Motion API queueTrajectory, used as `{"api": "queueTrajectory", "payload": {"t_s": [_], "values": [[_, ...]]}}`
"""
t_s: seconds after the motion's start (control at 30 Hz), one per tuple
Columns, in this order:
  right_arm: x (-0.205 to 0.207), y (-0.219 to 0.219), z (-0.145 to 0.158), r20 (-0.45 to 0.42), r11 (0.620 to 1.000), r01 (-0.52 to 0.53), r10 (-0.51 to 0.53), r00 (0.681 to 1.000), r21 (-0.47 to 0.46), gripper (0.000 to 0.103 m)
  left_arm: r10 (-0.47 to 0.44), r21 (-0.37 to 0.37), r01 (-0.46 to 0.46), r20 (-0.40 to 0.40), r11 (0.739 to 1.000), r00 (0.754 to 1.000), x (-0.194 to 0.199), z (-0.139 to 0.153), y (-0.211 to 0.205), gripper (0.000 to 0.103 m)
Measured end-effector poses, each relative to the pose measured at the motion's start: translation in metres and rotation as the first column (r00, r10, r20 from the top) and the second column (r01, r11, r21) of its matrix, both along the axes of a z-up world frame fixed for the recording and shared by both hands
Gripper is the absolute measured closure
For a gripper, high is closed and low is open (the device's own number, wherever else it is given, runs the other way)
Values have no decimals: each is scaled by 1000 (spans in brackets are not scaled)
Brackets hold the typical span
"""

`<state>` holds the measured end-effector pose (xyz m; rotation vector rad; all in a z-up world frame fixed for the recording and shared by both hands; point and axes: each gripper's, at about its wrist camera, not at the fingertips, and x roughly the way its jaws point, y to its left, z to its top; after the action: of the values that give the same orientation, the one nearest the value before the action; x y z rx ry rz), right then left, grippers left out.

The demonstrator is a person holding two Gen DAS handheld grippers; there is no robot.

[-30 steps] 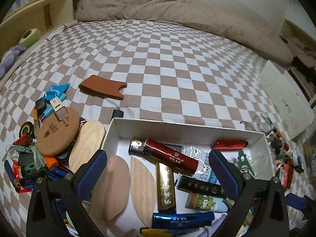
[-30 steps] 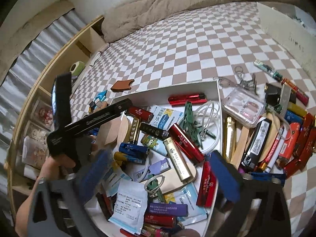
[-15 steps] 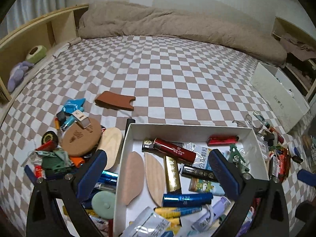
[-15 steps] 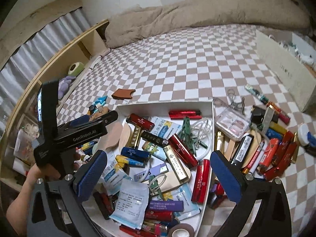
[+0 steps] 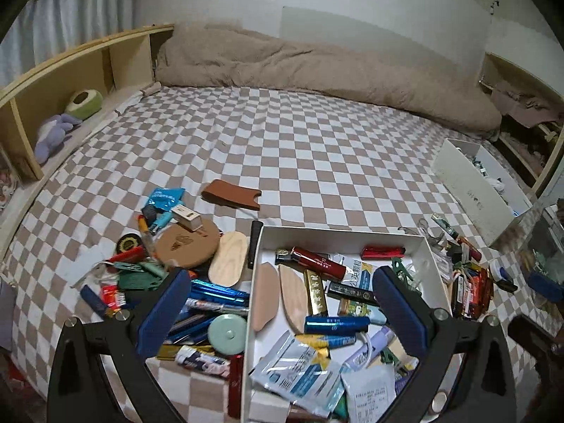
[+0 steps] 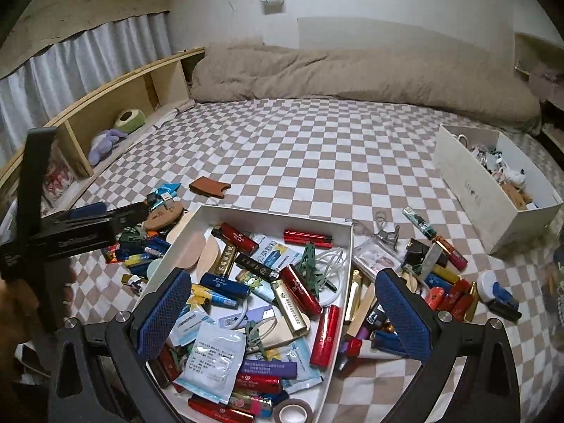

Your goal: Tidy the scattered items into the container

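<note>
Both grippers, left [image 5: 278, 312] and right [image 6: 282, 312], hover above the box [image 5: 338, 234] on the bed, jaws wide and empty. Clutter [image 5: 183, 246] flanks it; overfilling risks items sliding over the low wall.

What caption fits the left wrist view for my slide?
Open left tool hovering over the white box half-filled with lighters and packets, more clutter scattered on the checkered bedsheet either side.
</note>
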<state>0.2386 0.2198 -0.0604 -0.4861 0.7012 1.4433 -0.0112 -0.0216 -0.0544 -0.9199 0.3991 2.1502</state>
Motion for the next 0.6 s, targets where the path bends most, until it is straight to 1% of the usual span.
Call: {"api": "queueTrajectory", "payload": {"t_s": [0.1,0.2,0.43,0.6], "values": [[-1,-7,6,8,1000,9,-9,1000,15,0,2,6,-2,-2,1000,1000,9,9,-14,0],[0,-14,12,4,999,11,-12,1000,35,0,-21,13,21,-15,1000,1000,22,18,-23,0],[-3,-35,23,29,998,23,-24,999,66,0,-79,18,80,-56,997,995,54,32,-40,0],[-6,-52,27,78,997,19,-24,997,71,0,-102,43,108,-118,993,988,71,44,-54,0]]}}
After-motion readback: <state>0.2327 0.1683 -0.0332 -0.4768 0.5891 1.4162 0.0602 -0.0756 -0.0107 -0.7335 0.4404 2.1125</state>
